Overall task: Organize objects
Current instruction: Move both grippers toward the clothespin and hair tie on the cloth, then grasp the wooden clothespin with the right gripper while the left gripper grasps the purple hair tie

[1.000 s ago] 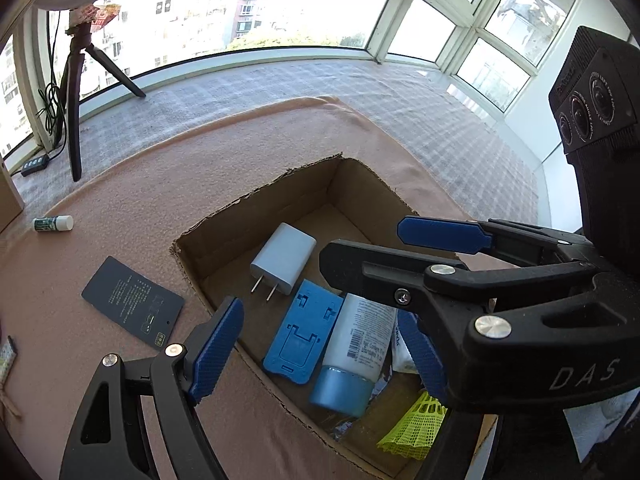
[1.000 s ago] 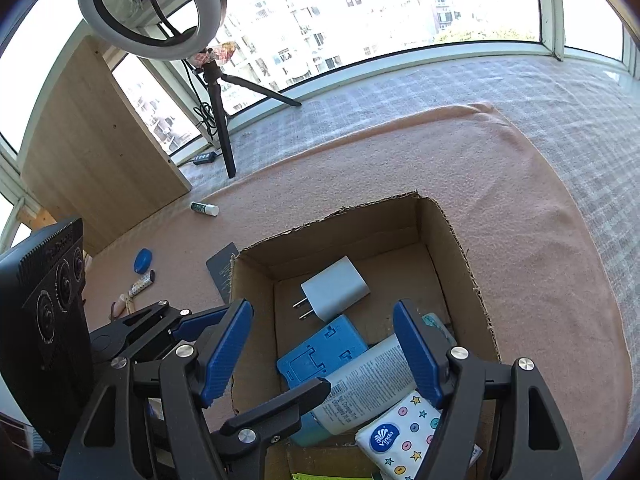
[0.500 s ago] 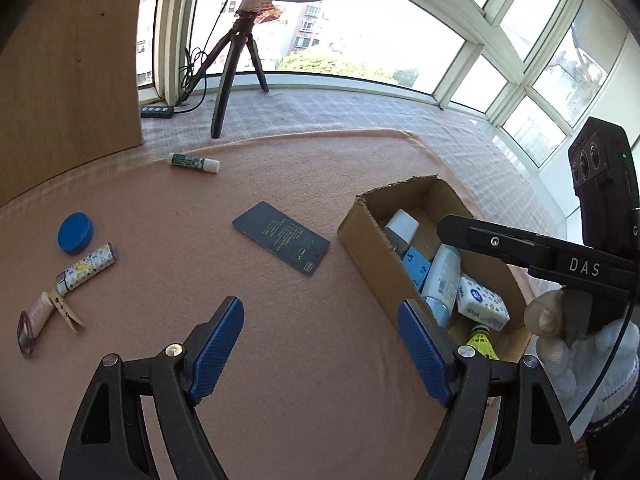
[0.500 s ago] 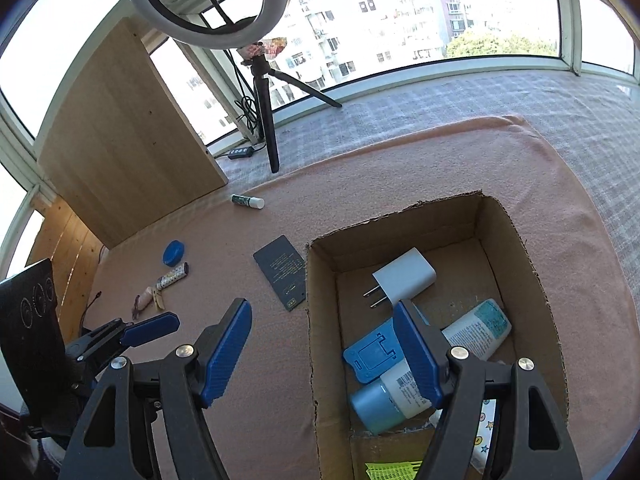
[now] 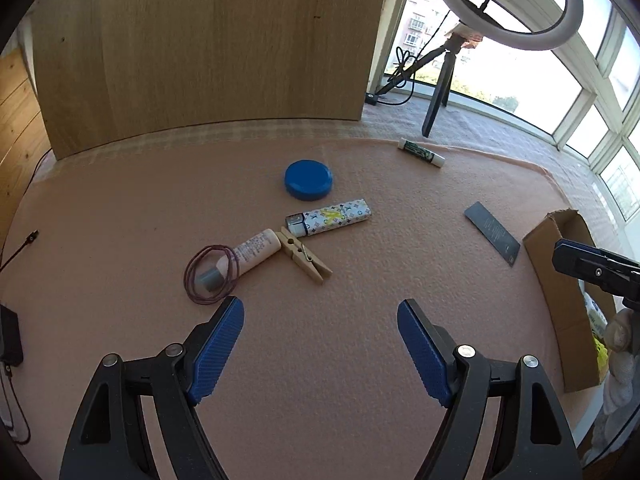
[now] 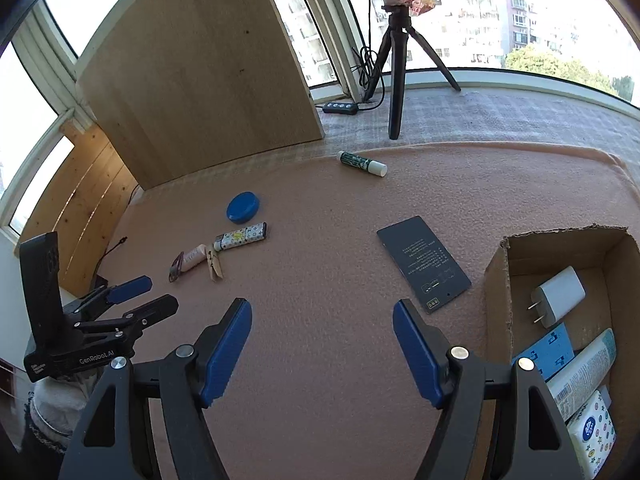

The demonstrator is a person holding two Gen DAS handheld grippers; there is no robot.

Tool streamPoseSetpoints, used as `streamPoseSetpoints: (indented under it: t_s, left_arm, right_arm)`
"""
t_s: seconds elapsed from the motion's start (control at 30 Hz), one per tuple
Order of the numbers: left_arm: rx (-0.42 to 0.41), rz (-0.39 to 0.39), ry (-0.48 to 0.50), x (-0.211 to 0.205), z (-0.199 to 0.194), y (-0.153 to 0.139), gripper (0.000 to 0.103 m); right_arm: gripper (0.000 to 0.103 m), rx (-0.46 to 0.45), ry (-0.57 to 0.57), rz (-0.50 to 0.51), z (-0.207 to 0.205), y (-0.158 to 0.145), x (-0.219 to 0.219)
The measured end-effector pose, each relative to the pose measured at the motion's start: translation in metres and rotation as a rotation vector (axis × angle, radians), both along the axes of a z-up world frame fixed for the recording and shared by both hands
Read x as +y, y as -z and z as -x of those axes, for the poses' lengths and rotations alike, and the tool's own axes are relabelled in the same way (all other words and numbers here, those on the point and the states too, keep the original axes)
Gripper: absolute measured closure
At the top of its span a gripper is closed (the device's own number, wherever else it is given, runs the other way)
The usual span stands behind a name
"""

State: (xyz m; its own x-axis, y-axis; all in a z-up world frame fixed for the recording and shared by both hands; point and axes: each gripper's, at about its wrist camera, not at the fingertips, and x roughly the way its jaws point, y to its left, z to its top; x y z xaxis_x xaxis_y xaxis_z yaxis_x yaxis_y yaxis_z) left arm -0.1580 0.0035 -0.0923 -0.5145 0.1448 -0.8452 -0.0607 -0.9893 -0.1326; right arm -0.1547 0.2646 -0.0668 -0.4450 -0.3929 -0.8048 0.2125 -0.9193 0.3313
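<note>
Left gripper [image 5: 320,322]: jaws open, empty, above pink surface [image 5: 360,360] near clothespin [image 5: 306,255], small tube [image 5: 256,250] and patterned lighter [image 5: 329,217]. Right gripper [image 6: 322,322]: jaws open, empty, between dark card [image 6: 424,264] and those items. Cardboard box [image 6: 498,300] at right holds charger [image 6: 558,296]

On the cloth we count one blue lid [image 5: 308,179], one patterned lighter [image 5: 328,217], one small tube [image 5: 256,249], one wooden clothespin [image 5: 306,255], one hair band [image 5: 211,275], one lip balm stick [image 5: 421,153] and one dark card [image 6: 423,264]. In the one cardboard box [image 6: 497,280] we see one charger [image 6: 559,295].
</note>
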Motion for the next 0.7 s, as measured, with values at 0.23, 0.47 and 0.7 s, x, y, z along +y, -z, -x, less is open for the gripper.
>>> streamPoseSetpoints:
  t_s: [0.23,0.47,0.7]
  left_arm:
    - [-0.025,0.079,-0.026,-0.037,0.012,0.018,0.028]
    - [-0.053,0.113,-0.022,-0.045,0.027,0.033,0.034]
    - [-0.071,0.145,-0.010,-0.043,0.039,0.049,0.048]
  right_arm:
    - [0.033,-0.018,-0.110,-0.016,0.017,0.013,-0.064]
    - [0.033,-0.036,-0.204,-0.063,0.034,0.032,-0.119]
    - [0.033,-0.056,-0.250,-0.107,0.051,0.052,-0.156]
